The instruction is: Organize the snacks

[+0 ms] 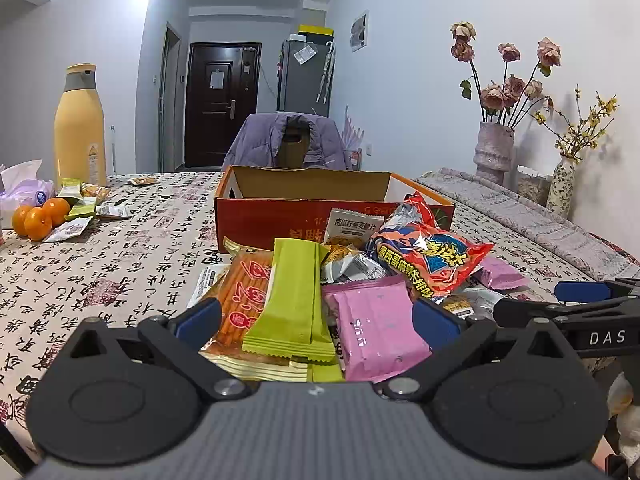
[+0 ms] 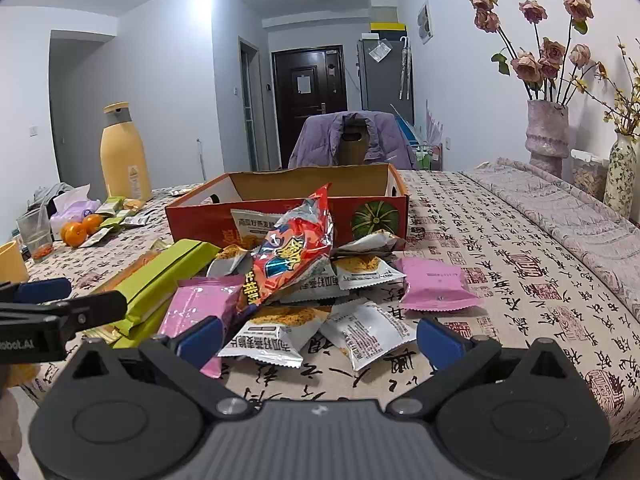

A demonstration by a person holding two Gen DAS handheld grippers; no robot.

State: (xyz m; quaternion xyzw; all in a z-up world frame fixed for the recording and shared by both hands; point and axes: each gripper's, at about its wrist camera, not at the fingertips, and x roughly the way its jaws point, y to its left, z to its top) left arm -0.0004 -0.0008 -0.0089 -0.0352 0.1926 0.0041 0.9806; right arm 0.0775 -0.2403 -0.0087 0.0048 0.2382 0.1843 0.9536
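A pile of snack packets lies on the table in front of an open red cardboard box. In the left wrist view my left gripper is open over a green bar packet, an orange stick packet and a pink packet. A red crisp bag lies on top of the pile. In the right wrist view my right gripper is open over white oat packets, with a pink packet to the right. Neither gripper holds anything.
A yellow bottle, tangerines, tissues and small packets sit at the far left. Vases with dried flowers stand at the right by a folded cloth. A chair with a purple jacket is behind the box.
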